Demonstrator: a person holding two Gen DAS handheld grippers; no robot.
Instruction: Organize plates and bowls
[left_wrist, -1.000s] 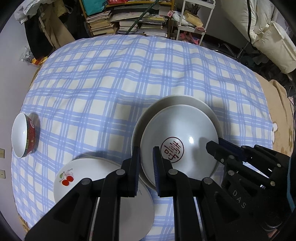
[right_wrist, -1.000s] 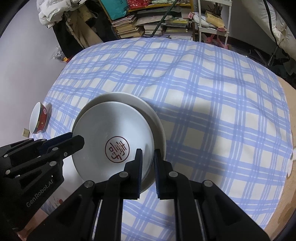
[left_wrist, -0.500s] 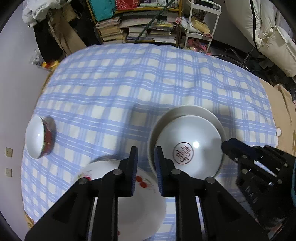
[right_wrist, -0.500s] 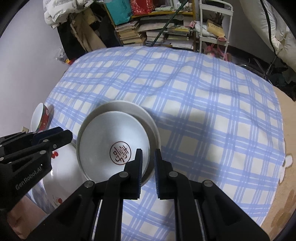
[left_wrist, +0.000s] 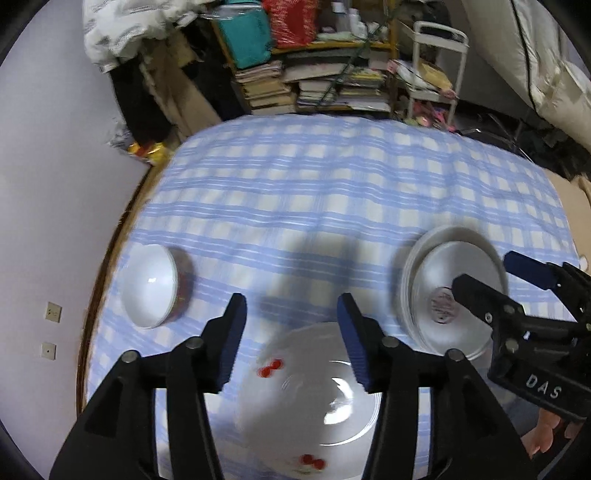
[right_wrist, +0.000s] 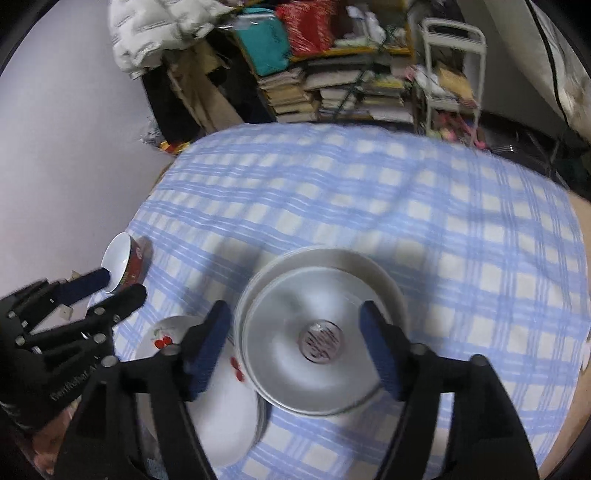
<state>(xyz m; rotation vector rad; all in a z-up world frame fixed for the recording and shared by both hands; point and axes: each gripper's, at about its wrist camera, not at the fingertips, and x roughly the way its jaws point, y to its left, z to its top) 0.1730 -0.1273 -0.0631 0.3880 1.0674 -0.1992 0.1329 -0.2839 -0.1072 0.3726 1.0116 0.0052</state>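
— Both claws first: how did they stand?

— Left gripper (left_wrist: 291, 341) had just been opening, its jaws apart with nothing between them, hanging over the cherry-patterned plate (left_wrist: 314, 406) at the near edge of the table. Right gripper (right_wrist: 295, 345) had also just sprung wide — its blue pads (right_wrist: 380, 354) stood clear of the dishes beneath, gripping nothing.

— And the dishes?

— A grey plate with a red seal (right_wrist: 314, 339) sat nested in a larger white plate (right_wrist: 384, 280), toward the near edge of the blue checked tablecloth (right_wrist: 369, 192). The cherry plate lay just beside that stack, on its left; whether they touched, I couldn't tell. A red-sided bowl (left_wrist: 155, 286) stood well apart at the left edge — upright or tilted I couldn't tell through the blur.

— Anything behind?

— Stacked books (left_wrist: 314, 88) beyond the far edge.
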